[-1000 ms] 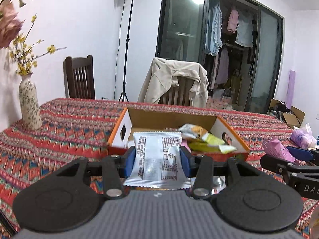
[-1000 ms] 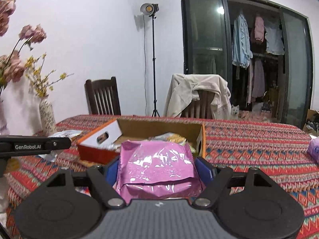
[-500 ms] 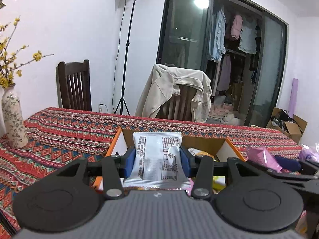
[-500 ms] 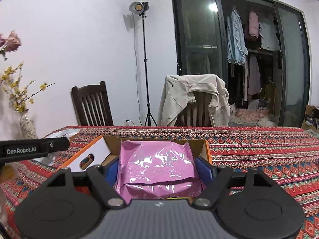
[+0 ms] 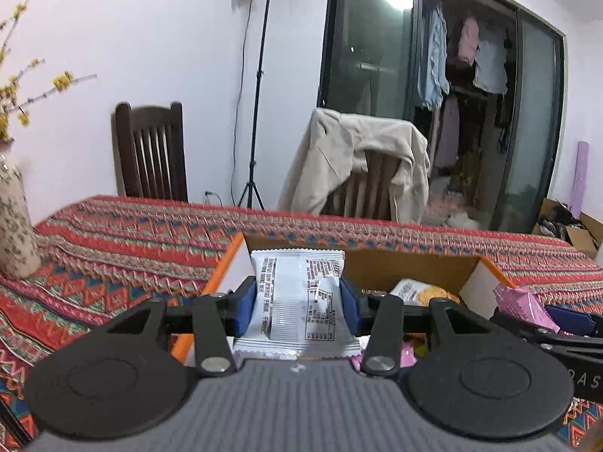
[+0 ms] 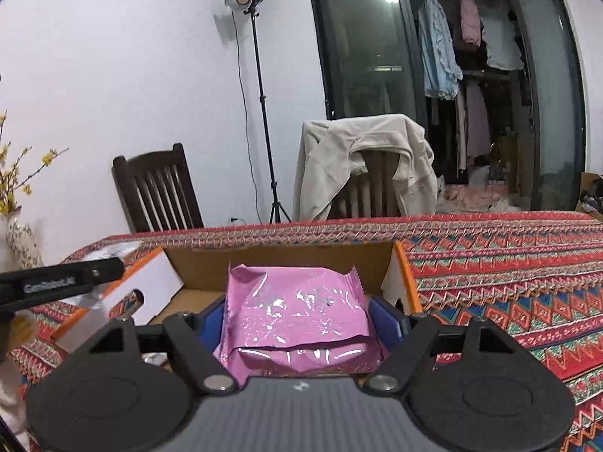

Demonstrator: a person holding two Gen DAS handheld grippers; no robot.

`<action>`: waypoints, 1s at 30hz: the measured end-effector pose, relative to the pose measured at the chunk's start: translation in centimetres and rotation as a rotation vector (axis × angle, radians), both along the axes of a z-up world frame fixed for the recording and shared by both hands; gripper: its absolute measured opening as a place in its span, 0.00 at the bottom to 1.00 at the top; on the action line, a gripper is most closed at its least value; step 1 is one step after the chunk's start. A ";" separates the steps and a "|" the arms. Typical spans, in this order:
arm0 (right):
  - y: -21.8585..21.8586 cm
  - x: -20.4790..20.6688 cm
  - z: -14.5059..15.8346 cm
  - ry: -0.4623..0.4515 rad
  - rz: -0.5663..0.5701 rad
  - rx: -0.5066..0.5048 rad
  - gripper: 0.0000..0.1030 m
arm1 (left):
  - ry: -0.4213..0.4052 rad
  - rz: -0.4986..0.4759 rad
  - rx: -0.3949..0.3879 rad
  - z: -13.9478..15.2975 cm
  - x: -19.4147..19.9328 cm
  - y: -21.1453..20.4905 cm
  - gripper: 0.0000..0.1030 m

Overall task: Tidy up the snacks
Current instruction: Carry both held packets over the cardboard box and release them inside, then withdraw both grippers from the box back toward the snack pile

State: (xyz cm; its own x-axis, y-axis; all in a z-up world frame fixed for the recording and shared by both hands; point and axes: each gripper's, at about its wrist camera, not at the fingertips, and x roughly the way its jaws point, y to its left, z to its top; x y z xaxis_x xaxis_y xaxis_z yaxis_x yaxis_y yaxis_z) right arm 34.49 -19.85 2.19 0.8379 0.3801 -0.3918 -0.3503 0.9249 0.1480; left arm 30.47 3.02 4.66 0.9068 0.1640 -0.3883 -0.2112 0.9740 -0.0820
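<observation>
My left gripper (image 5: 297, 301) is shut on a white snack packet (image 5: 297, 293) with black print, held over the left end of an orange-edged cardboard box (image 5: 414, 267). A yellow snack bag (image 5: 422, 293) lies inside that box. My right gripper (image 6: 297, 320) is shut on a shiny pink snack packet (image 6: 297, 312), which hangs over the box's (image 6: 279, 263) open top near its right end. From the left wrist view the pink packet (image 5: 522, 307) and the right gripper show at the right edge. The left gripper's arm (image 6: 60, 282) crosses the left side of the right wrist view.
The box stands on a table with a red patterned cloth (image 6: 508, 263). A patterned vase (image 5: 13, 226) with yellow flowers stands at the table's left end. Behind the table are a dark wooden chair (image 5: 152, 154), a chair draped with a beige jacket (image 5: 358, 165) and a light stand (image 5: 260, 86).
Both grippers have moved forward toward the box with their packets. The box now lies right under the fingers, and the vase has slid to the left edge.
</observation>
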 end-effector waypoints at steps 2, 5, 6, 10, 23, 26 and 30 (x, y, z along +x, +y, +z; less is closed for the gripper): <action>0.1 -0.1 -0.4 -0.003 0.000 -0.017 0.75 | 0.009 0.000 0.006 -0.4 0.1 -0.1 0.46; 0.2 -0.1 -0.9 -0.002 0.004 -0.020 0.80 | 0.008 -0.006 -0.008 -0.7 -0.2 0.0 0.56; 0.2 -0.1 -1.0 -0.001 0.007 -0.023 0.84 | 0.000 -0.015 -0.020 -0.7 -0.4 0.2 0.62; -0.1 -0.3 -1.3 0.013 0.013 -0.014 1.00 | -0.061 0.033 -0.029 -0.3 -1.7 0.4 1.00; -0.7 -1.8 -0.9 -0.002 -0.005 -0.013 1.00 | -0.052 0.005 -0.042 0.3 -2.8 0.1 1.00; -0.6 -2.5 -0.6 -0.014 0.000 -0.020 1.00 | -0.063 -0.010 -0.043 0.9 -3.8 -0.2 1.00; -0.8 -3.7 0.2 -0.038 0.010 -0.018 1.00 | -0.076 -0.030 -0.051 2.2 -5.4 -0.6 1.00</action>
